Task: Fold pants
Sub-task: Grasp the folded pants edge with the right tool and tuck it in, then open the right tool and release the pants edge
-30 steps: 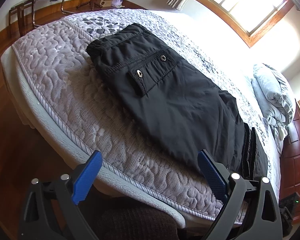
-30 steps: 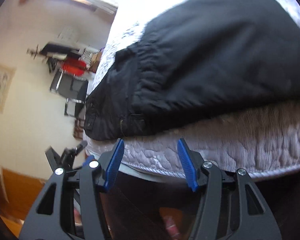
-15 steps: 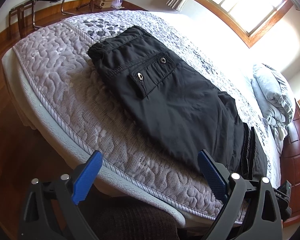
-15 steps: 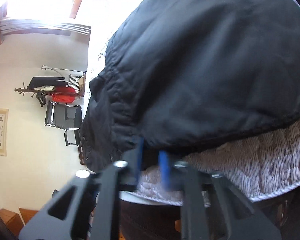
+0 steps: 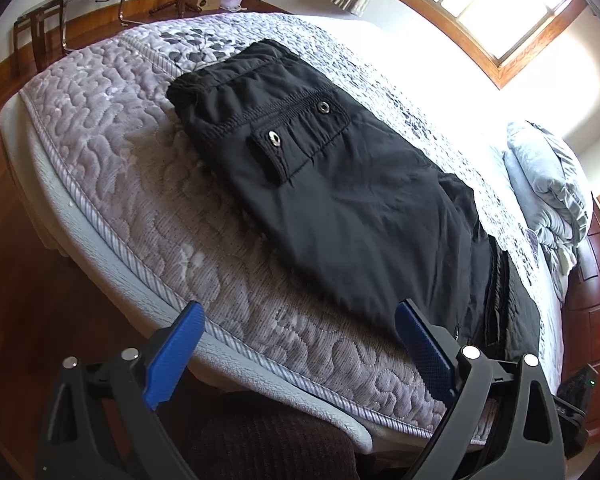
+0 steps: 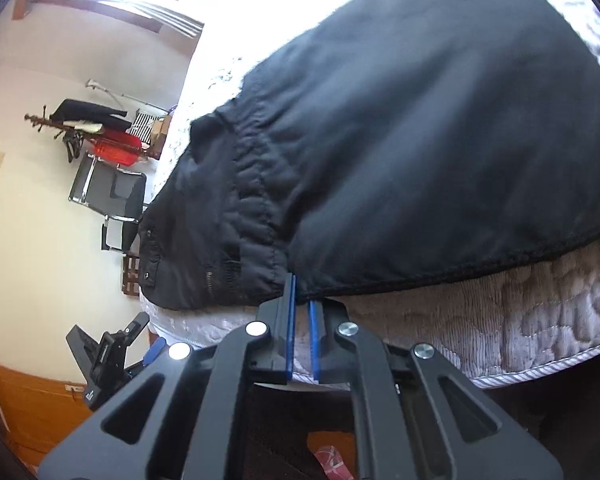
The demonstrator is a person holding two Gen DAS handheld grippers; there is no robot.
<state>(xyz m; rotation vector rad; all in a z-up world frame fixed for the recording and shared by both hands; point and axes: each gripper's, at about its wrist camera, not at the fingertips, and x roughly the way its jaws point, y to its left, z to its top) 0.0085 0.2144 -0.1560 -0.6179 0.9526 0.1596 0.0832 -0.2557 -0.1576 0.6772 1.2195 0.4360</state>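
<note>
- Black pants [image 5: 340, 184] lie folded on the quilted bed [image 5: 112, 140].
- Left gripper [image 5: 300, 344] hangs wide open, empty, at the bed's edge.
- Right gripper [image 6: 302, 300] is nearly closed, pinching the pants' hem.

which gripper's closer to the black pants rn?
Right. The right gripper is shut on the near edge of the black pants. The left gripper hangs open off the mattress edge, not touching them.

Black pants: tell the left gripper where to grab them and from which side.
Probably the near hem edge of the black pants, approached low from the mattress edge: it lies flat, thin and nearest the open left gripper.
</note>
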